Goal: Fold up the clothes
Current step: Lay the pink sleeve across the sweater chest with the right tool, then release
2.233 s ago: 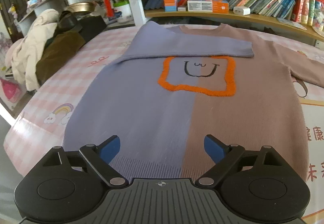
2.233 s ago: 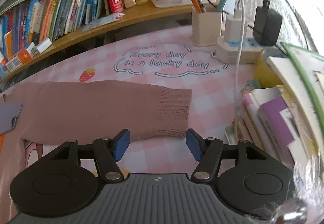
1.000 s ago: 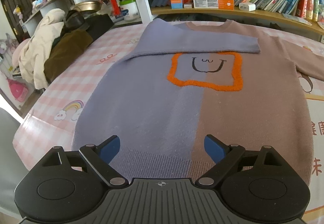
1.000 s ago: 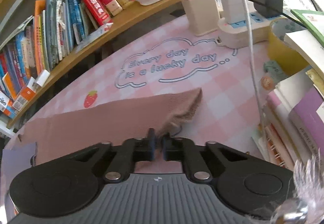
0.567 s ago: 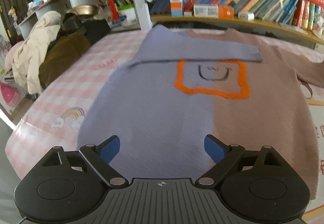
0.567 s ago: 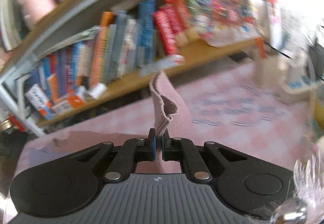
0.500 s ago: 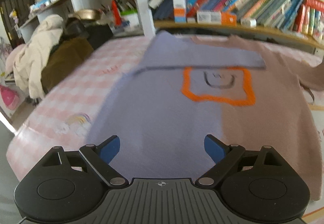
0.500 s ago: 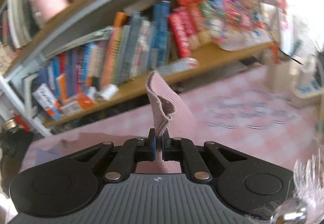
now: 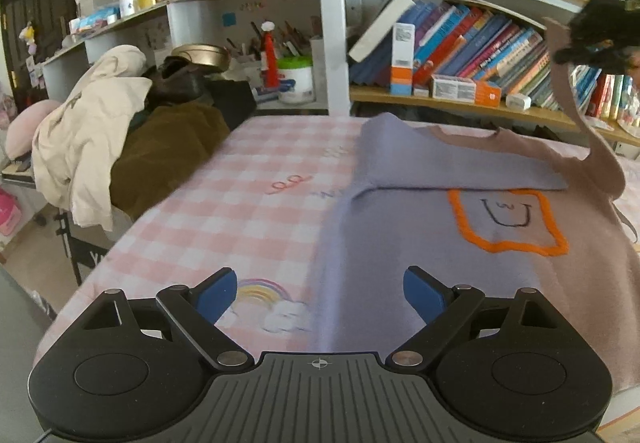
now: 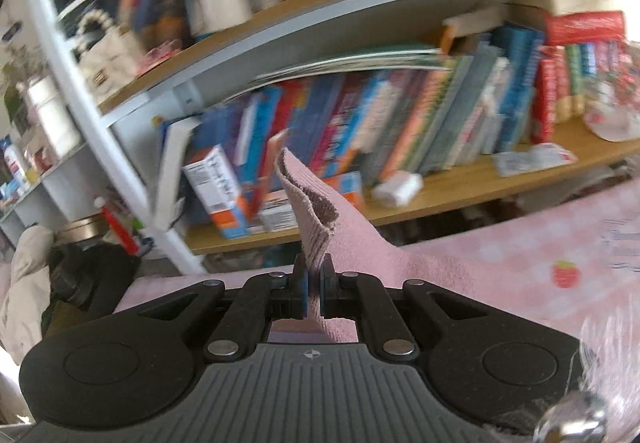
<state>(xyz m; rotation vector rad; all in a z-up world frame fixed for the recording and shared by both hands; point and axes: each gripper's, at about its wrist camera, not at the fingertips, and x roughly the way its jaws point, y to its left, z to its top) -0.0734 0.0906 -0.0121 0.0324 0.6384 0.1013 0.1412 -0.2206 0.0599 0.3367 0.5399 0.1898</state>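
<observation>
Sweater lies flat on the pink checked surface, lilac half with its sleeve folded across the chest, above the orange-outlined face patch. Right tongs clenched on the brown sleeve cuff, sleeve lifted off the surface toward the bookshelf. Left tongs released, gripping nothing, hovering over the sweater's left hem edge.

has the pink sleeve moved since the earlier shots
Yes. The pink sleeve, pinched in the right gripper, is off the checked tablecloth and raised up in front of the bookshelf.
</observation>
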